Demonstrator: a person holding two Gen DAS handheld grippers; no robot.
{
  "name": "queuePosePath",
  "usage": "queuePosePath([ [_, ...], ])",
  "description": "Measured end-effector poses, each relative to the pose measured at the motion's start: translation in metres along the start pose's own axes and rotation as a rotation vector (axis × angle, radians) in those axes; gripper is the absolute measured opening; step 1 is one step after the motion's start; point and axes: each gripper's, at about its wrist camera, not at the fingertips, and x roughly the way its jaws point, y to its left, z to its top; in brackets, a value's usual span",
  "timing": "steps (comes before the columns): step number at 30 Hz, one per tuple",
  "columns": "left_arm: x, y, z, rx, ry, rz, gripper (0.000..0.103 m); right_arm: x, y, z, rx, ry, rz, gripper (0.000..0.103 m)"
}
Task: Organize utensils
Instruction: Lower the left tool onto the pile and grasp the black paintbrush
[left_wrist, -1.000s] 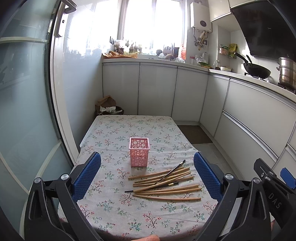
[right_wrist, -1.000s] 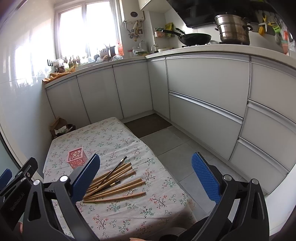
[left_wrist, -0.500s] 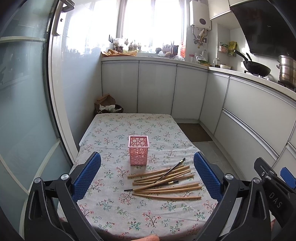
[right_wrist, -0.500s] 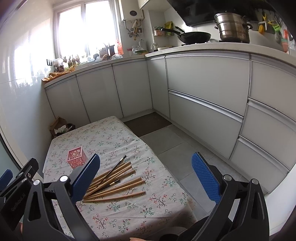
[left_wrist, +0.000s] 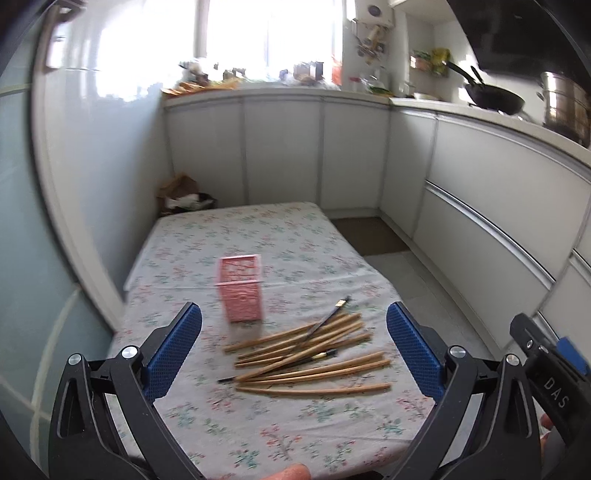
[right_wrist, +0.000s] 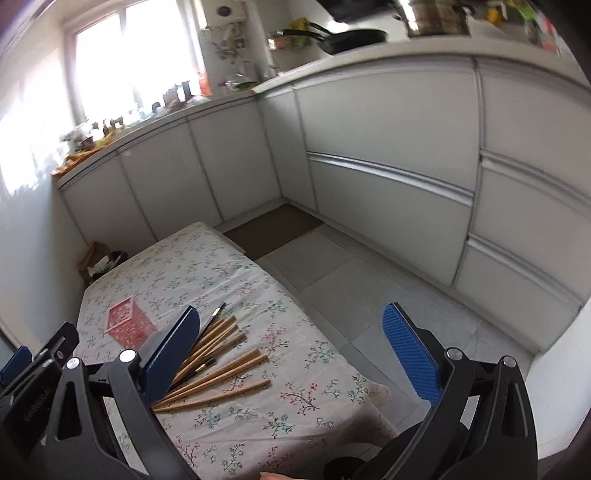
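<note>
A pile of wooden chopsticks (left_wrist: 306, 354) with two dark ones among them lies on the floral tablecloth (left_wrist: 240, 236), just right of an upright pink perforated holder (left_wrist: 242, 290). My left gripper (left_wrist: 293, 349) hangs open above the table's near edge, the pile showing between its blue pads. The right wrist view shows the chopsticks (right_wrist: 218, 363) and the pink holder (right_wrist: 125, 325) at lower left. My right gripper (right_wrist: 291, 354) is open and empty, its left pad over the pile's near ends, its right pad over the floor.
White kitchen cabinets (left_wrist: 280, 147) run along the back and right. A wok (left_wrist: 493, 99) and a steel pot (left_wrist: 565, 105) sit on the counter. A box with rubbish (left_wrist: 183, 195) stands beyond the table's far left corner. Grey floor (right_wrist: 369, 280) lies right of the table.
Both cameras have tilted downward and moved closer to the table. The chopsticks and holder now appear larger and lie where they were. Both grippers stay open.
</note>
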Motion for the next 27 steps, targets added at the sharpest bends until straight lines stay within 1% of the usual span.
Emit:
queuePosePath([
  [3, 0.027, -0.014, 0.018, 0.029, 0.054, -0.118, 0.096, 0.029, -0.023, -0.001, 0.058, 0.051, -0.026, 0.097],
  [5, 0.05, -0.029, 0.033, 0.072, 0.114, -0.223, 0.096, 0.052, -0.035, -0.006, 0.071, 0.097, -0.031, 0.097],
  [6, 0.068, -0.041, 0.043, 0.116, 0.164, -0.284, 0.096, 0.066, -0.04, -0.009, 0.072, 0.128, -0.022, 0.097],
  [8, 0.097, -0.059, 0.054, 0.189, 0.244, -0.358, 0.096, 0.09, -0.045, -0.016, 0.072, 0.194, 0.004, 0.097],
  [9, 0.121, -0.073, 0.06, 0.245, 0.314, -0.409, 0.096, 0.105, -0.048, -0.022, 0.072, 0.232, 0.019, 0.097],
  [11, 0.156, -0.089, 0.064, 0.303, 0.417, -0.44, 0.096, 0.125, -0.052, -0.032, 0.073, 0.271, 0.05, 0.097],
  [12, 0.18, -0.099, 0.063, 0.344, 0.479, -0.443, 0.096, 0.136, -0.053, -0.038, 0.07, 0.285, 0.067, 0.097],
  [15, 0.234, -0.109, 0.053, 0.411, 0.608, -0.428, 0.096, 0.157, -0.055, -0.054, 0.058, 0.291, 0.106, 0.097],
  [17, 0.267, -0.106, 0.045, 0.4, 0.683, -0.409, 0.096, 0.169, -0.058, -0.059, 0.081, 0.328, 0.141, 0.097],
  [18, 0.283, -0.103, 0.041, 0.386, 0.717, -0.386, 0.094, 0.175, -0.059, -0.06, 0.108, 0.357, 0.183, 0.097],
  [19, 0.301, -0.101, 0.035, 0.378, 0.748, -0.365, 0.091, 0.179, -0.059, -0.06, 0.119, 0.369, 0.205, 0.097],
  [20, 0.314, -0.1, 0.03, 0.382, 0.765, -0.349, 0.082, 0.181, -0.058, -0.059, 0.122, 0.372, 0.21, 0.097],
  [21, 0.328, -0.098, 0.026, 0.388, 0.785, -0.328, 0.069, 0.182, -0.058, -0.059, 0.125, 0.374, 0.214, 0.097],
  [22, 0.343, -0.096, 0.022, 0.384, 0.813, -0.307, 0.063, 0.184, -0.059, -0.059, 0.132, 0.378, 0.22, 0.097],
  [23, 0.356, -0.094, 0.016, 0.376, 0.842, -0.299, 0.058, 0.186, -0.06, -0.06, 0.139, 0.386, 0.23, 0.097],
  [24, 0.365, -0.091, 0.013, 0.375, 0.854, -0.29, 0.054, 0.19, -0.06, -0.06, 0.146, 0.399, 0.242, 0.097],
  [26, 0.376, -0.087, 0.008, 0.368, 0.855, -0.265, 0.05, 0.193, -0.061, -0.061, 0.157, 0.407, 0.244, 0.097],
  [27, 0.381, -0.084, 0.005, 0.356, 0.864, -0.266, 0.046, 0.195, -0.06, -0.061, 0.157, 0.408, 0.243, 0.097],
])
